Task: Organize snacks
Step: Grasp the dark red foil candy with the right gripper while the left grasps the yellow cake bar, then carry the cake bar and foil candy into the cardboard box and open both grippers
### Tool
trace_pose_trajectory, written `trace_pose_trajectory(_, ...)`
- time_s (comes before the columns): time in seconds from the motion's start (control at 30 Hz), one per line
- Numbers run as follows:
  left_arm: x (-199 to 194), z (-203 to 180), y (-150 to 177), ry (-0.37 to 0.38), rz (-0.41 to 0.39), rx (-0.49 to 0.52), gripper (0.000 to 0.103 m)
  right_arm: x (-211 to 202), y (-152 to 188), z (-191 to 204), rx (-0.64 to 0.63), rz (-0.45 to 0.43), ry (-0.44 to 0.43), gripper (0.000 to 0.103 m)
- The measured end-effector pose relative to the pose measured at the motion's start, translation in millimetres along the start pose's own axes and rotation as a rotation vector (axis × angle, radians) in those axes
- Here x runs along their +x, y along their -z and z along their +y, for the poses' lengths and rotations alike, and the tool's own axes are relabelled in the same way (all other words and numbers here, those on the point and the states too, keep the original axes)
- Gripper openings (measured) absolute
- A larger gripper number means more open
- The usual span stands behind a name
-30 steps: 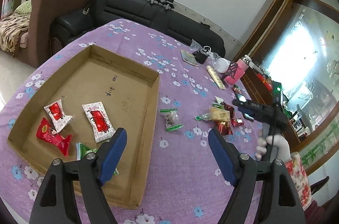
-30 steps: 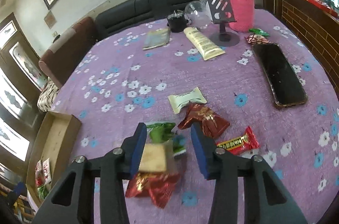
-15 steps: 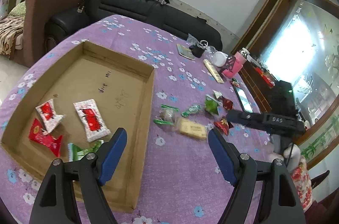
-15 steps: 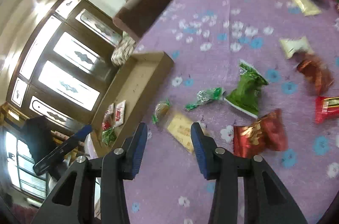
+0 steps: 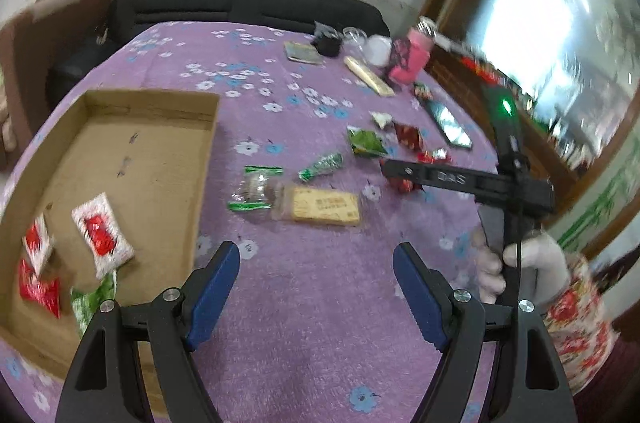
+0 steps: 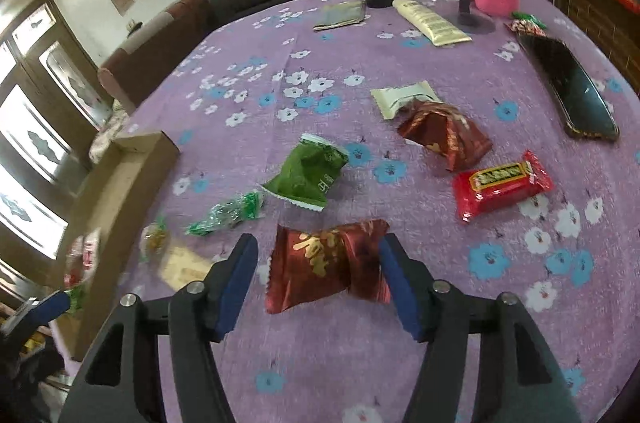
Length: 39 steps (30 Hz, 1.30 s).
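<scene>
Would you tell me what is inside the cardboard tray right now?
The cardboard tray holds two red-and-white packets, a red one and a green one; the left gripper hides its near corner.

Bare purple flowered tablecloth point(image 5: 320, 303) lies open between my left gripper point(image 5: 316, 283) and the tan rectangular biscuit packet point(image 5: 325, 205) ahead.

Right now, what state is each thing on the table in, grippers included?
Left gripper: open, empty.
Right gripper: open, around the dark red packet, not closed on it.
Cardboard tray: open-topped, a few snacks inside.
Tan biscuit pack: flat on the cloth, outside the tray.
Green packet: sealed, lying loose.
Phone: screen dark.
</scene>
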<state>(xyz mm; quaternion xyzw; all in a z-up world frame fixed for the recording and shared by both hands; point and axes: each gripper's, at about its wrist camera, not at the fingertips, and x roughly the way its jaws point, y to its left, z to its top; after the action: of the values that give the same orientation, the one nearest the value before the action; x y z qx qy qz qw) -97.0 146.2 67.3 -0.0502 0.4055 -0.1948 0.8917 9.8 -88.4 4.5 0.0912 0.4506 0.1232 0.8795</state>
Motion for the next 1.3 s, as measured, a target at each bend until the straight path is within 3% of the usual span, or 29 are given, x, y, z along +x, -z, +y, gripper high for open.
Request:
trace_pose_trajectory(0.07, 8.1, -10.3, -3.7, -0.008, 0.014, 0.059, 0.082, 7.2, -0.2, 3.8, -0.009, -0.002, 0.023, 0.061)
trace_pose_trajectory(0.13, 19.9, -21.7, -10.4, -0.010, 0.027, 0.124, 0.082, 7.3, 1.4, 4.1, -0.018, -0.010, 0.031, 0.048)
trace_pose_trajectory(0.27, 52.6, -45.5, -25.9, -0.013, 0.059, 0.276, 0.082, 3.5, 3.1, -7.3, 0.010, -0.031, 0.014, 0.042)
trace_pose_trajectory(0.5, 127.4, -55.6, -45.9, -0.062, 0.223, 0.426, 0.082, -7.0, 0.6, -31.5, 0.078, -0.065, -0.043, 0.036)
trace_pose_trajectory(0.6, 142.8, -50.2, -44.9, -0.057, 0.281, 0.415, 0.082, -5.9, 0.1, -40.5, 0.110, -0.054, -0.066, 0.035)
trace_pose_trajectory(0.7, 135.1, -50.3, -39.3, 0.041, 0.344, 0.358, 0.079, -6.0, -0.6, -40.5, 0.111, -0.050, -0.079, 0.035)
trace_pose_trajectory(0.8, 121.2, -62.5, -25.4, 0.105, 0.379, 0.378, 0.077, -6.6, -0.3, -39.6, 0.111, -0.047, -0.085, 0.035)
trace_pose_trajectory(0.97, 114.1, -78.1, -8.1, 0.025, 0.327, 0.453, 0.077, -3.5, -0.1, -40.2, 0.113, -0.045, -0.084, 0.036)
trace_pose_trajectory(1.0, 111.3, -75.3, -8.8, 0.018, 0.313, 0.433, 0.074, -1.2, 0.3, -40.3, 0.115, -0.040, -0.086, 0.036)
trace_pose_trajectory(1.07, 108.4, -72.3, -11.8, -0.008, 0.274, 0.386, 0.053, 2.4, 0.9, -41.0, 0.119, -0.033, -0.097, 0.035)
trace_pose_trajectory(1.1, 106.3, -69.7, -13.8, -0.013, 0.262, 0.361, 0.034, 3.2, 1.2, -41.1, 0.119, -0.033, -0.098, 0.033)
trace_pose_trajectory(1.3, 87.8, -45.1, -14.8, 0.018, 0.209, 0.207, 0.034, -5.6, 2.0, -38.9, 0.116, -0.082, -0.116, 0.029)
